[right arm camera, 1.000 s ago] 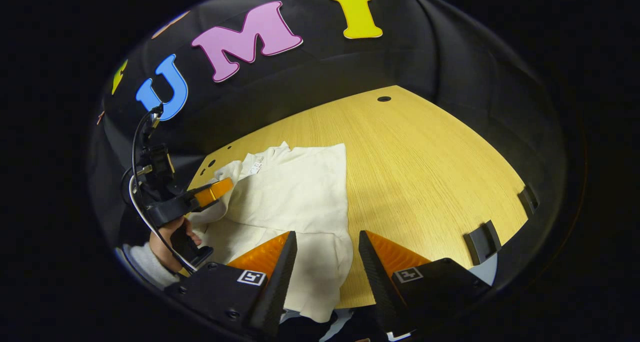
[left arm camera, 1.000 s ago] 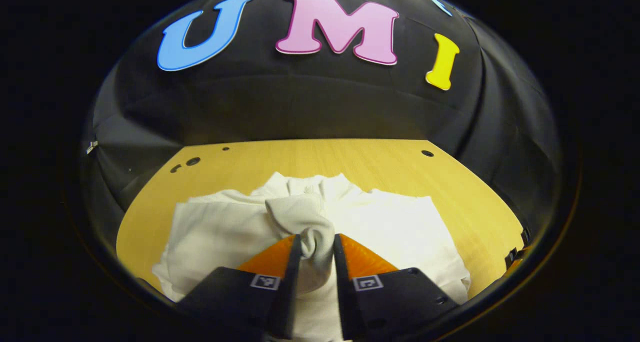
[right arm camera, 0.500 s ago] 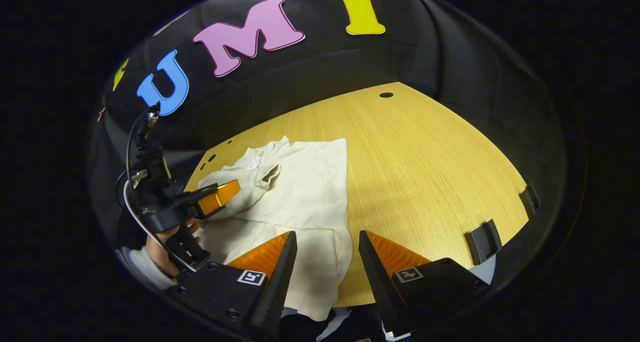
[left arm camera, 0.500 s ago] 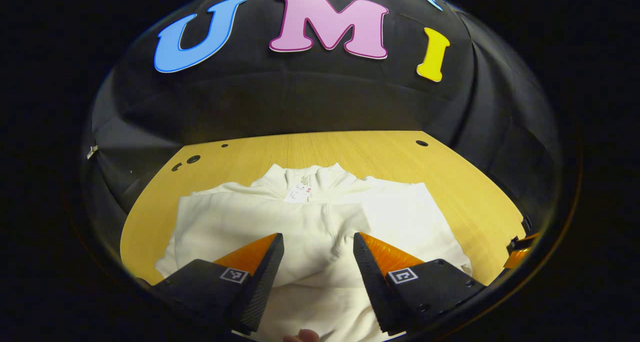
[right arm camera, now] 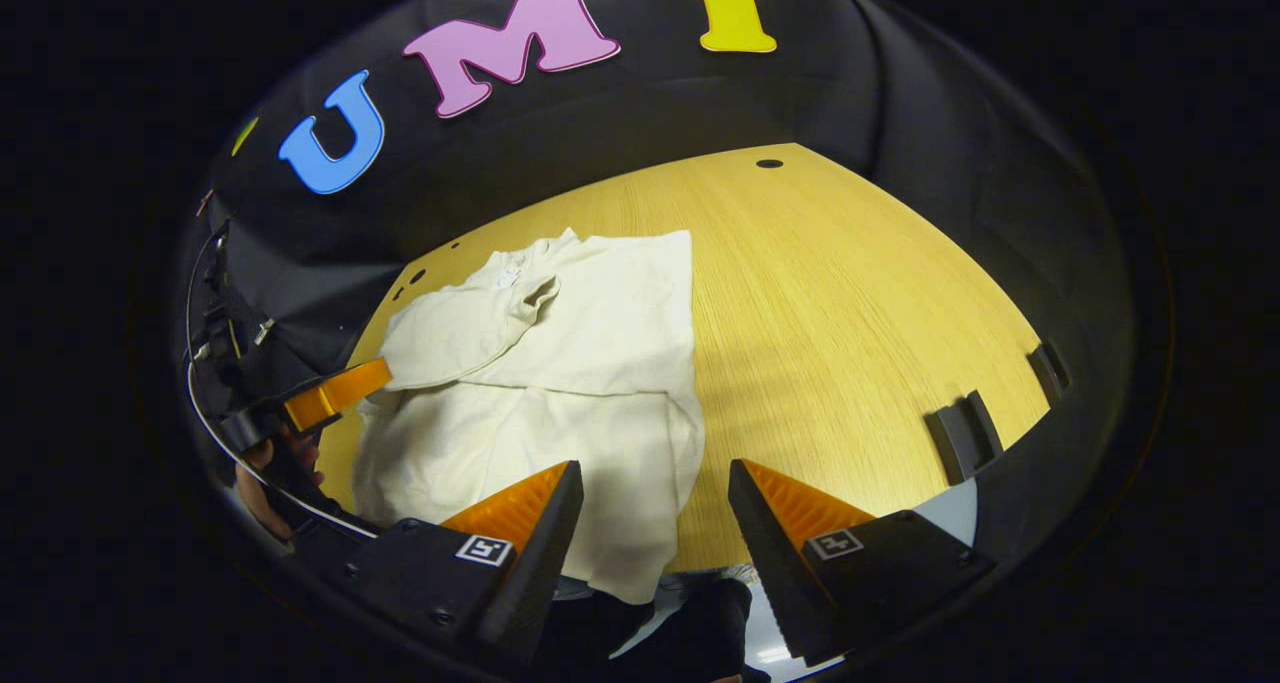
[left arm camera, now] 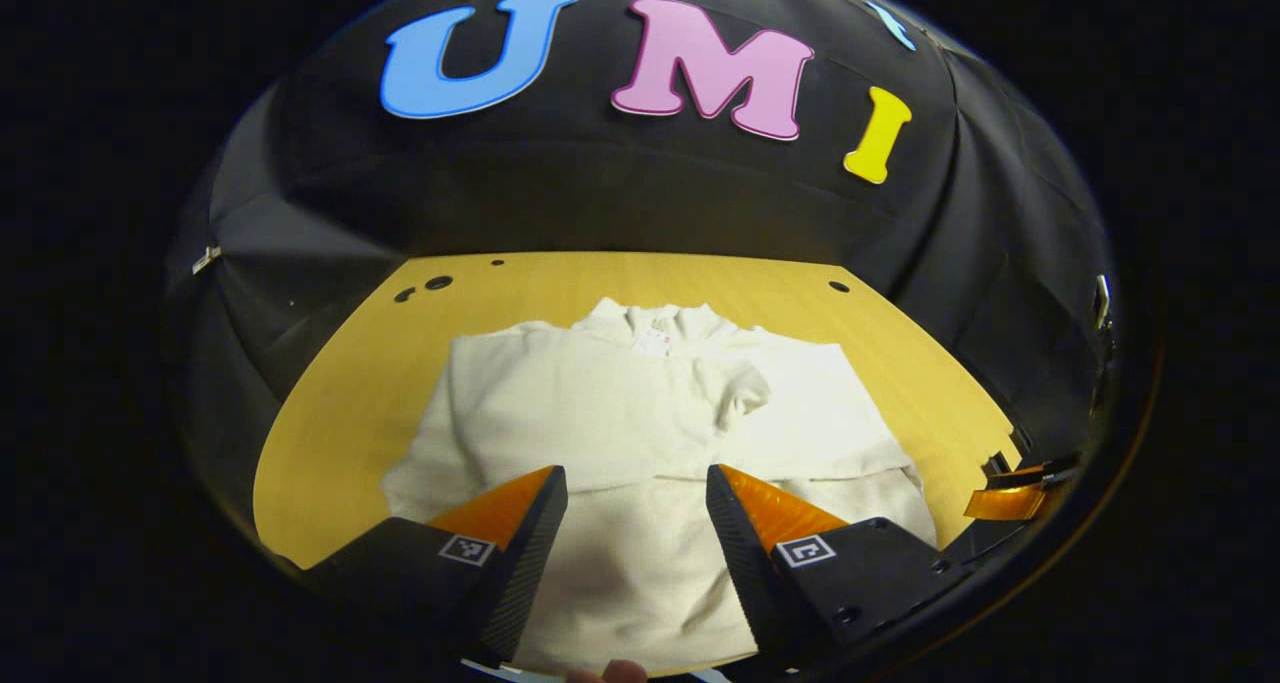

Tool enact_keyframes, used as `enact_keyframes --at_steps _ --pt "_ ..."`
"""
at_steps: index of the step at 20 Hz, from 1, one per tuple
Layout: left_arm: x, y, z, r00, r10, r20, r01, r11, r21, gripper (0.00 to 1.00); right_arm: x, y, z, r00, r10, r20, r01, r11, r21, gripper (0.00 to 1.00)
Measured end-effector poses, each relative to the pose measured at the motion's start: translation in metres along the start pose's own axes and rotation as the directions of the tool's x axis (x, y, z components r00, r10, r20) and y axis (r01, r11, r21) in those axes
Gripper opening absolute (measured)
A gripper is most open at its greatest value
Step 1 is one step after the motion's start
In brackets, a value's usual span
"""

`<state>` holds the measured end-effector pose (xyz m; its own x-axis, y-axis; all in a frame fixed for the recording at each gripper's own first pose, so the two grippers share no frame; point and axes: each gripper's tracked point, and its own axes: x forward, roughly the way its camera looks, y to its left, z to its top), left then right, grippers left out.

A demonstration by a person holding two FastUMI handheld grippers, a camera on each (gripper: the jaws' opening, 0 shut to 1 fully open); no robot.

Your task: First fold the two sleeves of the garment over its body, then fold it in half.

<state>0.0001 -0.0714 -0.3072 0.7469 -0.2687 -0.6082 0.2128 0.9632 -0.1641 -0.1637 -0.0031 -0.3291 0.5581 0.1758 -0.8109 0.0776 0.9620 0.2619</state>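
With both sleeves lying across the garment (left arm camera: 600, 413) on the table (left arm camera: 340, 383), left gripper (left arm camera: 636, 523) spread, holding nothing; right gripper (right arm camera: 655, 523) likewise. Risk: uneven hem grab w/ half-fold could drag sleeves loose.

Left gripper (left arm camera: 637, 483): black angular housings, square coded tags behind each finger; cable looped beside it.

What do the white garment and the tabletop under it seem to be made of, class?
The garment looks like soft, matte knit cloth, perhaps fleece or cotton: it creases, drapes and folds over itself. The tabletop looks like pale wood or a wood-look laminate, smooth with a slight sheen: fine straight grain lines run across it.
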Motion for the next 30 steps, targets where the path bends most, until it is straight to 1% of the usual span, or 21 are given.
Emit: enact_keyframes --at_steps 2,3,5,9,11,15,16,17,18,19,21,22,23,25,27,28,29,30 --pt "-0.018 0.021 -0.017 1.0 0.009 -0.021 -0.009 1.0 0.014 0.87 -0.002 0.001 -0.011 1.0 -0.012 -0.017 0.012 1.0 0.002 0.97" --pt "-0.026 0.033 -0.026 0.999 0.024 -0.034 -0.023 0.999 0.026 0.87 -0.002 0.001 -0.015 1.0 -0.015 -0.025 0.015 1.0 0.005 0.98" --pt "-0.041 0.053 -0.044 0.997 0.048 -0.067 -0.046 0.998 0.031 0.87 -0.003 0.002 -0.025 0.999 -0.024 -0.041 0.025 1.0 0.002 0.98" --pt "-0.06 0.079 -0.077 0.989 0.078 -0.129 -0.078 0.997 0.006 0.87 -0.002 0.006 -0.046 0.996 -0.039 -0.079 0.038 0.999 -0.016 0.98" --pt "-0.063 0.087 -0.092 0.983 0.088 -0.159 -0.09 0.996 -0.006 0.87 0.001 0.007 -0.057 0.993 -0.052 -0.104 0.049 0.998 -0.028 0.98" --pt "-0.064 0.107 -0.118 0.969 0.13 -0.209 -0.141 0.989 -0.041 0.87 0.01 0.006 -0.072 0.988 -0.082 -0.131 0.076 0.996 -0.053 0.98" --pt "-0.064 0.112 -0.124 0.964 0.145 -0.223 -0.157 0.987 -0.036 0.87 0.013 0.006 -0.074 0.987 -0.087 -0.137 0.08 0.995 -0.054 0.98" --pt "-0.063 0.117 -0.13 0.959 0.158 -0.236 -0.17 0.985 -0.032 0.83 0.017 0.007 -0.076 0.987 -0.089 -0.136 0.083 0.995 -0.05 0.98" --pt "-0.061 0.12 -0.135 0.955 0.157 -0.252 -0.171 0.985 -0.032 0.83 0.02 0.007 -0.076 0.986 -0.093 -0.135 0.087 0.995 -0.047 0.98" --pt "-0.06 0.12 -0.141 0.951 0.148 -0.272 -0.164 0.986 -0.038 0.87 0.023 0.006 -0.077 0.985 -0.101 -0.137 0.096 0.994 -0.047 0.98" --pt "-0.056 0.118 -0.15 0.945 0.132 -0.299 -0.147 0.989 -0.03 0.87 0.03 0.003 -0.081 0.981 -0.125 -0.146 0.118 0.991 -0.056 0.98" --pt "-0.053 0.116 -0.155 0.94 0.124 -0.318 -0.138 0.99 -0.022 0.87 0.033 0.005 -0.083 0.981 -0.124 -0.15 0.116 0.991 -0.06 0.98" --pt "-0.051 0.116 -0.155 0.941 0.122 -0.317 -0.131 0.991 -0.007 0.87 0.035 0.008 -0.083 0.981 -0.125 -0.147 0.116 0.991 -0.068 0.98" --pt "-0.048 0.114 -0.154 0.942 0.113 -0.316 -0.115 0.993 0.012 0.88 0.041 0.012 -0.081 0.982 -0.136 -0.133 0.121 0.986 -0.118 0.98" --pt "-0.043 0.113 -0.153 0.94 0.115 -0.322 -0.112 0.993 0.026 0.9 0.046 0.014 -0.08 0.981 -0.151 -0.124 0.125 0.972 -0.197 0.98" --pt "-0.042 0.112 -0.152 0.94 0.113 -0.323 -0.109 0.994 0.032 0.89 0.05 0.019 -0.078 0.983 -0.141 -0.121 0.113 0.971 -0.213 0.98" --pt "-0.041 0.11 -0.152 0.938 0.106 -0.331 -0.104 0.994 0.026 0.9 0.051 0.023 -0.079 0.985 -0.13 -0.117 0.103 0.971 -0.214 0.96" --pt "-0.04 0.106 -0.152 0.94 0.085 -0.33 -0.079 0.996 0.033 0.85 0.051 0.027 -0.078 0.985 -0.124 -0.116 0.098 0.973 -0.21 0.91"
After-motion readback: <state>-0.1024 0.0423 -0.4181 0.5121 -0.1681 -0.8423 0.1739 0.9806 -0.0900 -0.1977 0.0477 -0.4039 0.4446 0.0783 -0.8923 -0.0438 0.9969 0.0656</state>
